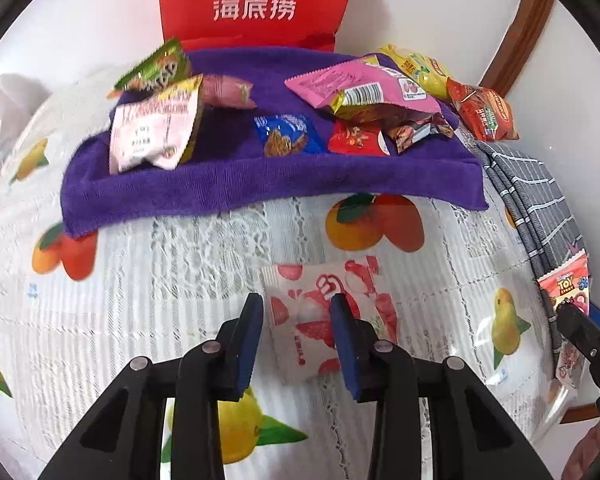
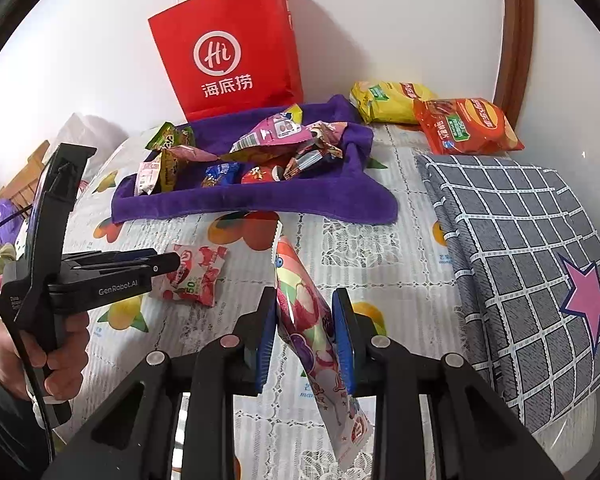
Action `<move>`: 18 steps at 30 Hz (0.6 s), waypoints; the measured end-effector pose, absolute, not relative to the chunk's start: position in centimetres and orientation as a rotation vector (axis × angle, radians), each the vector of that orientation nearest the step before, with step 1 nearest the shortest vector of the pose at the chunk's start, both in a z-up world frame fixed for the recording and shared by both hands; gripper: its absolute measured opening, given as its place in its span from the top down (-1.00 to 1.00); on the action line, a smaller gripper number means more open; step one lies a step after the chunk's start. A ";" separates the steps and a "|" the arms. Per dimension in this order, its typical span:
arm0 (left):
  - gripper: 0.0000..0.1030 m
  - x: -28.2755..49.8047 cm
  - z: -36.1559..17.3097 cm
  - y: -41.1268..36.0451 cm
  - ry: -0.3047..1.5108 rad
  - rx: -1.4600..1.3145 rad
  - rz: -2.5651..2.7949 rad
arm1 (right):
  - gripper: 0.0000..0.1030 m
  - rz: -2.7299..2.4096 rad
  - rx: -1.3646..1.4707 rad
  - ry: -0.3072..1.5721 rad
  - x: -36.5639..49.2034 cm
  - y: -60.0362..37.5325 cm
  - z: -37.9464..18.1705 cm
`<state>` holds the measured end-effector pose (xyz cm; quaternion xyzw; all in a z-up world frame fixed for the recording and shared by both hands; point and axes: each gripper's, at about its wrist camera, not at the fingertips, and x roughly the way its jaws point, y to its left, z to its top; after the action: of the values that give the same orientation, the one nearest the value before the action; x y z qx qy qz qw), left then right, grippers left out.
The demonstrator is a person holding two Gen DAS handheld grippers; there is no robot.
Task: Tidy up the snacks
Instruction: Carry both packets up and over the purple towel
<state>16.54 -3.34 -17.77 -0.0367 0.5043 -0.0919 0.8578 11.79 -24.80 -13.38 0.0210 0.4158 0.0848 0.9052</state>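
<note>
My left gripper (image 1: 296, 304) is shut on a small white-and-red snack packet (image 1: 312, 280), which sits just over the fruit-print tablecloth (image 1: 140, 280). The right wrist view shows the same gripper (image 2: 174, 261) from the side, held by a hand, with the packet (image 2: 198, 278) pinched at its tip. My right gripper (image 2: 306, 300) is shut on a long colourful Toy Story packet (image 2: 300, 280) that hangs tilted between the pads. That packet (image 1: 566, 284) and gripper (image 1: 572, 320) show at the right edge of the left wrist view. Farther back, several snacks lie on a purple towel (image 1: 260, 184).
A red paper bag (image 2: 228, 60) stands against the wall behind the towel (image 2: 260, 204). Yellow (image 2: 388, 100) and orange (image 2: 464, 124) chip bags lie at the back right. A folded grey checked cloth (image 2: 520, 240) with a pink star covers the right side.
</note>
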 end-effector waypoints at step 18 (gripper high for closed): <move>-0.95 17.6 -20.4 -9.2 1.021 0.090 -0.137 | 0.46 0.156 0.046 0.899 12.0 -26.1 -15.2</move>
<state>17.60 -9.24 -20.43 0.0428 0.4882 -0.0654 0.8692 12.02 -26.14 -15.18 0.0220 0.4340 0.0754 0.8975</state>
